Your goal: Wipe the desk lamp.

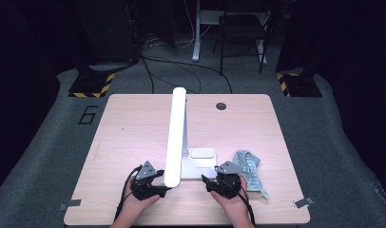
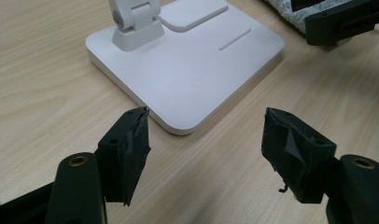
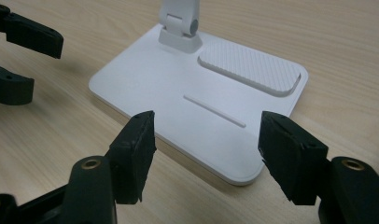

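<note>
Black left hand-held gripper [image 1: 159, 180] and right hand-held gripper [image 1: 206, 182], grey three-cornered top plates, brass-ringed screw holes, trailing black cables

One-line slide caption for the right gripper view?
Right gripper hangs open before the near corner of the white lamp base on the wooden table.

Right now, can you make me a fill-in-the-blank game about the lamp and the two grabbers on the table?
1. The white desk lamp stands on a table made of ____.
2. The jaws of the left gripper and the right gripper are both ____, with nothing between them.
3. The crumpled cloth lies beside the ____ gripper.
4. The ribbed pad sits on the lamp's flat ____.

Missing words: wood; open; right; base
</note>
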Demonstrator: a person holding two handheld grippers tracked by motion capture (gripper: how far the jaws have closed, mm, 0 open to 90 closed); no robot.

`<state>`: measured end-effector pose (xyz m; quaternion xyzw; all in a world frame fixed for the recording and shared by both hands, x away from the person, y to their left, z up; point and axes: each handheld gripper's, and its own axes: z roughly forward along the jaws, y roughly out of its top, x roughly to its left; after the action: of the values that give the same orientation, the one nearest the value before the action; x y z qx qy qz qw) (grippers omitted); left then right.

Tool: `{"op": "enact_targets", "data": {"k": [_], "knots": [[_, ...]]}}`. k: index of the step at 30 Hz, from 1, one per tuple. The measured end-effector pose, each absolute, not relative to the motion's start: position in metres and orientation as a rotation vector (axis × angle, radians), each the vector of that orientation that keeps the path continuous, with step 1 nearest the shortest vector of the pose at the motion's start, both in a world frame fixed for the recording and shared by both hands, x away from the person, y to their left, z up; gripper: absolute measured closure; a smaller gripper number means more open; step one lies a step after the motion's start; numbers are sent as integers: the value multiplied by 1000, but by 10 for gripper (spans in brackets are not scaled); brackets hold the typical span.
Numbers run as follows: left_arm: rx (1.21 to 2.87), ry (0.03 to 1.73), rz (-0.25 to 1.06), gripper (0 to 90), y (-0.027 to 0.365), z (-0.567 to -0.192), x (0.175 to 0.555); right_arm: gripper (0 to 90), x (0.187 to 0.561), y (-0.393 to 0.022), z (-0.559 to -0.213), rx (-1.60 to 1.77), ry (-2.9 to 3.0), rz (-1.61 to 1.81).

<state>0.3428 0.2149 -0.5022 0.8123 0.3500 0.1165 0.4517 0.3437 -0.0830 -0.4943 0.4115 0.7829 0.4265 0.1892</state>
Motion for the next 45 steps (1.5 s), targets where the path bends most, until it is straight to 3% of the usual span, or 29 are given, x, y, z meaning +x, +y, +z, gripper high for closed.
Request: {"op": "enact_targets", "data": {"k": [17, 33, 45], "knots": [[1935, 914, 330, 325, 238, -482, 343, 359, 321, -127, -467, 1184, 2125, 1301], [1905, 979, 303, 329, 240, -467, 341, 358, 313, -153, -480, 1259, 2096, 1264], [1924, 941, 357, 329, 258, -471, 333, 359, 311, -175, -484, 1360, 2008, 1308]]}}
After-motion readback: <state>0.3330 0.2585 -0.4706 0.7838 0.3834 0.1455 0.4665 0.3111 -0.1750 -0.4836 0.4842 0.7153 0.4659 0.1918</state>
